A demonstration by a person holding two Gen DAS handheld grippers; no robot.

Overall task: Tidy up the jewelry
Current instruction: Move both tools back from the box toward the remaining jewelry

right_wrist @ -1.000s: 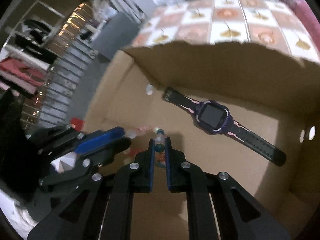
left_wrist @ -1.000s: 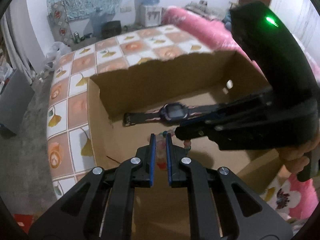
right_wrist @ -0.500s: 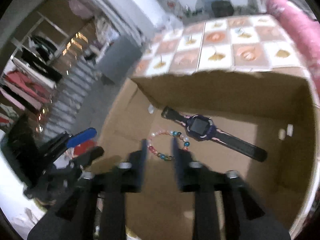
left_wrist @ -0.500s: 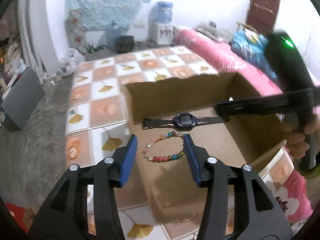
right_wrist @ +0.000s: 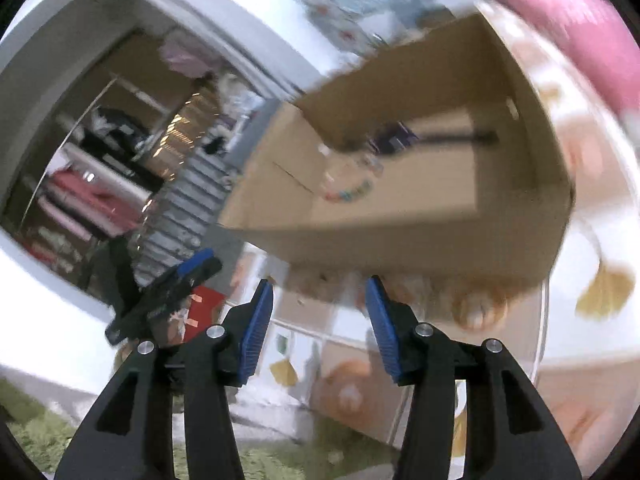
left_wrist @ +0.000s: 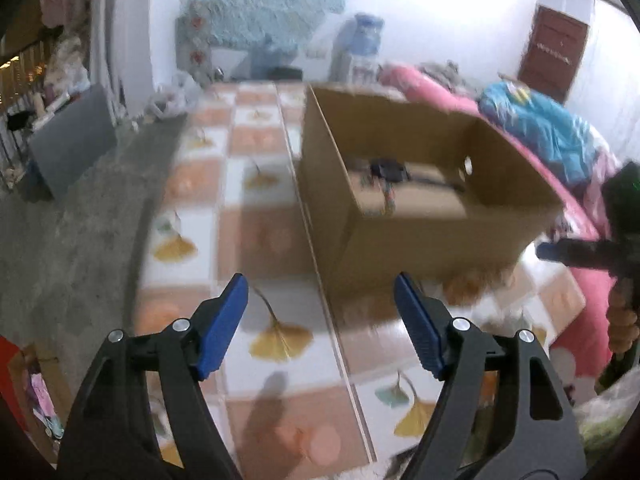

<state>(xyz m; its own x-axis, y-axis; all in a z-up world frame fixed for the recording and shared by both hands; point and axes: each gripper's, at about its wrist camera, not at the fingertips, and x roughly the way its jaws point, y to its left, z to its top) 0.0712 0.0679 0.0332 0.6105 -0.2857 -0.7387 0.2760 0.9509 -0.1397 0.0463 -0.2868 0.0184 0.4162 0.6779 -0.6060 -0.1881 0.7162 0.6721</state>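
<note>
An open cardboard box (left_wrist: 432,236) (right_wrist: 400,240) stands on a tiled mat. On its floor lie a dark smartwatch (left_wrist: 386,170) (right_wrist: 396,142) and a bracelet of coloured beads (right_wrist: 348,190) (left_wrist: 388,198). My left gripper (left_wrist: 320,312) hangs over the mat in front of the box, its jaws opening with nothing between them. My right gripper (right_wrist: 318,312) is also drawn back from the box, jaws opening and empty. Each gripper shows in the other's view: the right gripper (left_wrist: 552,250) at the right edge, the left gripper (right_wrist: 200,268) at the lower left. Both views are blurred.
The mat (left_wrist: 264,240) has orange and white tiles with yellow leaves. A pink blanket (left_wrist: 436,88) and blue bedding (left_wrist: 540,132) lie behind the box. A grey panel (left_wrist: 72,136) stands on the left, shelves of clothes (right_wrist: 80,184) beyond. Green fabric (right_wrist: 36,436) lies at the near edge.
Both grippers let go of the bead bracelet, opened and pulled back out of the box. The bracelet now lies on the box floor beside the watch.
</note>
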